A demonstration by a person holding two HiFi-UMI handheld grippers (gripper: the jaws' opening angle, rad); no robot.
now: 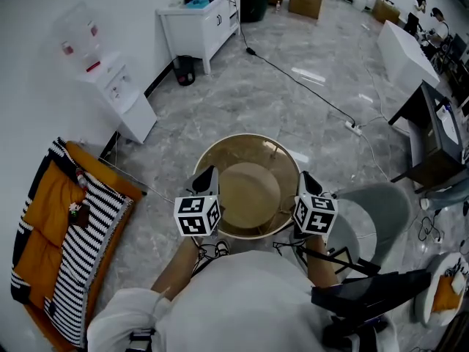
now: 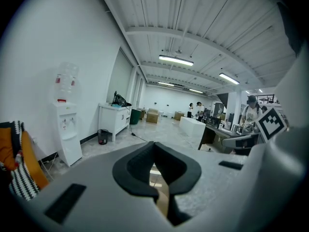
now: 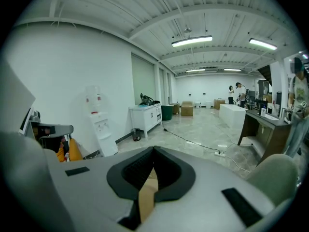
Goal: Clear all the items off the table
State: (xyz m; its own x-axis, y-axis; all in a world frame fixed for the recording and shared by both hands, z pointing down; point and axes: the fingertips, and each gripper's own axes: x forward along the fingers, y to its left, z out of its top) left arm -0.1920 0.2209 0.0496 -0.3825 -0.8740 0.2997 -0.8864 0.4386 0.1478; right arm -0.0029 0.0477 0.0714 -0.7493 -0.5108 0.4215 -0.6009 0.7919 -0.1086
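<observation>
In the head view a round tan basin [image 1: 249, 189] hangs above the grey floor in front of me, held by its rim on both sides. My left gripper [image 1: 207, 176] is shut on the left rim and my right gripper [image 1: 306, 183] on the right rim. The left gripper view shows its dark pads [image 2: 140, 170] closed over a thin tan strip of rim [image 2: 163, 199], with the gripper [image 2: 157, 170] facing into the room. The right gripper [image 3: 153, 167] likewise pinches a tan rim edge [image 3: 145, 199]. The basin's inside looks bare.
A water dispenser [image 1: 110, 86] and a white cabinet [image 1: 198, 20] stand along the left wall. An orange and striped cloth [image 1: 66, 226] lies at the left. A cable [image 1: 308, 86] crosses the floor. A grey chair [image 1: 381, 211] and a dark desk [image 1: 440, 130] are at the right.
</observation>
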